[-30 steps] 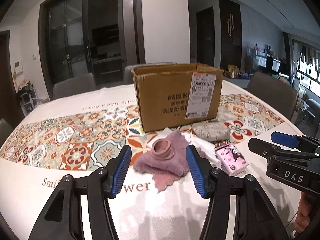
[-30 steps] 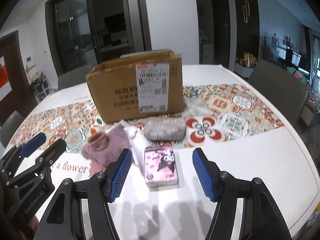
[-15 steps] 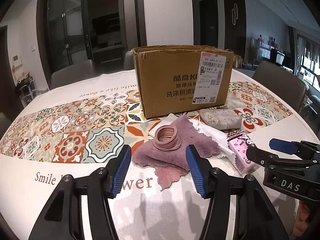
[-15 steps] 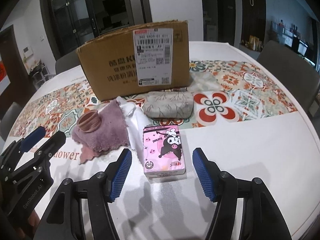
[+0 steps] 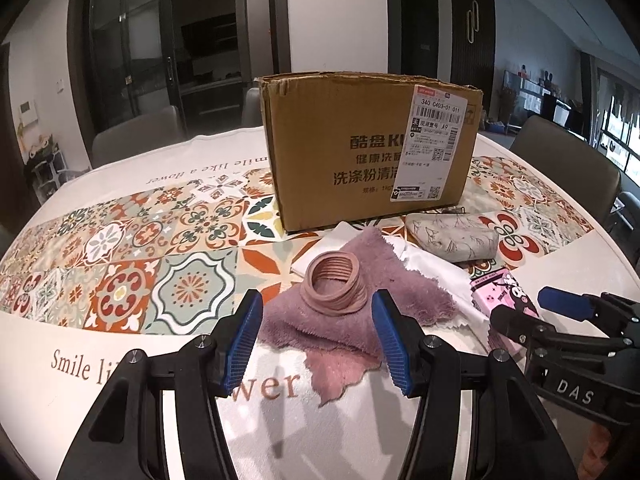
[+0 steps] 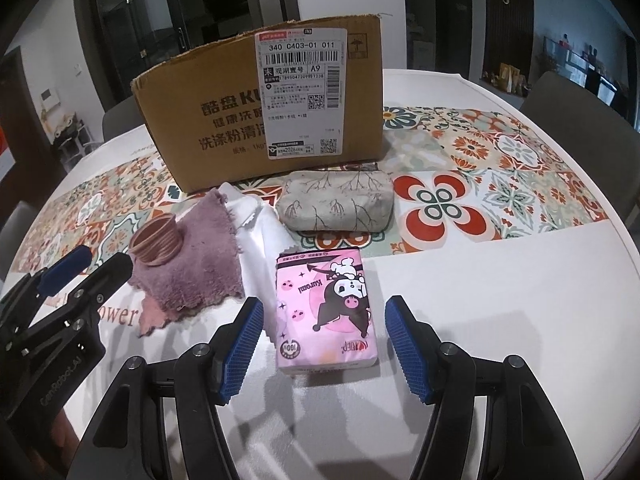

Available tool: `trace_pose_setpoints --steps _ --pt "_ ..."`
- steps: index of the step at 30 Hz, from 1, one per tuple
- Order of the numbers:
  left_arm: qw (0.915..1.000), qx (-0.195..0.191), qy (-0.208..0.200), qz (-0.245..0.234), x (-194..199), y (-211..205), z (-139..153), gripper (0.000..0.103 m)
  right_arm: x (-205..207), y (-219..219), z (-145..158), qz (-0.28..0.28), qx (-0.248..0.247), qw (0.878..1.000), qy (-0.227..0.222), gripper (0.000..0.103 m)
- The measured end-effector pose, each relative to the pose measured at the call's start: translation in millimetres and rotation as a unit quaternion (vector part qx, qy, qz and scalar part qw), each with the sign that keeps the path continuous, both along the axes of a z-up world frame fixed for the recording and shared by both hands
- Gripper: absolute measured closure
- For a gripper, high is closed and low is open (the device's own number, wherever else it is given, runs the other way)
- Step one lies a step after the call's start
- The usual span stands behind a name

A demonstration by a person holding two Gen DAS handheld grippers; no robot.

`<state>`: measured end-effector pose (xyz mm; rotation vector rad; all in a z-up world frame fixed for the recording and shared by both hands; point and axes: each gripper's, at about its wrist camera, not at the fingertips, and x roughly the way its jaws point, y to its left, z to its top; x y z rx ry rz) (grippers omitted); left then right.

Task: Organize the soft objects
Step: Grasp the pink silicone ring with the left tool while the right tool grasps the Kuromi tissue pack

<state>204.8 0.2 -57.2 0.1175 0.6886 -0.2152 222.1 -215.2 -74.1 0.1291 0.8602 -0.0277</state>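
Observation:
A pink ribbed ring [image 5: 335,282] sits on a mauve towel [image 5: 352,316]. My left gripper [image 5: 318,342] is open, its blue pads on either side of the towel's near part, just short of the ring. A white cloth [image 6: 256,240] lies beside the towel. A pink tissue pack [image 6: 326,308] lies flat on the table. My right gripper [image 6: 324,346] is open with the pack's near end between its pads. A grey patterned pouch [image 6: 335,204] lies in front of the cardboard box [image 6: 264,108]. The ring [image 6: 156,246] and towel [image 6: 188,268] also show in the right wrist view.
The round table [image 6: 500,292] has a white cloth with a patterned tile band. Chairs [image 5: 560,168] stand around it. The open-topped box [image 5: 372,152] stands behind the soft objects. My two grippers are close side by side.
Both grippers have moved forward and lower toward the table: the left toward the ring and towel, the right toward the tissue pack. Both stay open.

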Motion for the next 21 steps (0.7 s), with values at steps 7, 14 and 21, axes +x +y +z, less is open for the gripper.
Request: trace_pose_setpoints --steps 7,14,21 --pt "1.0 0.004 0.004 -0.007 15 -9 -6 0.047 6 -3 -5 -0.008 -0.001 1.0 0.005 0.038" --pt "0.9998 -0.003 0.02 -0.008 24 -10 -14 0.047 11 -1 -9 -0.002 -0.002 1.0 0.01 0.039" --pt "0.9996 0.001 0.023 -0.014 27 -14 -18 0.062 13 -1 -11 -0.004 -0.009 1.0 0.009 0.039"
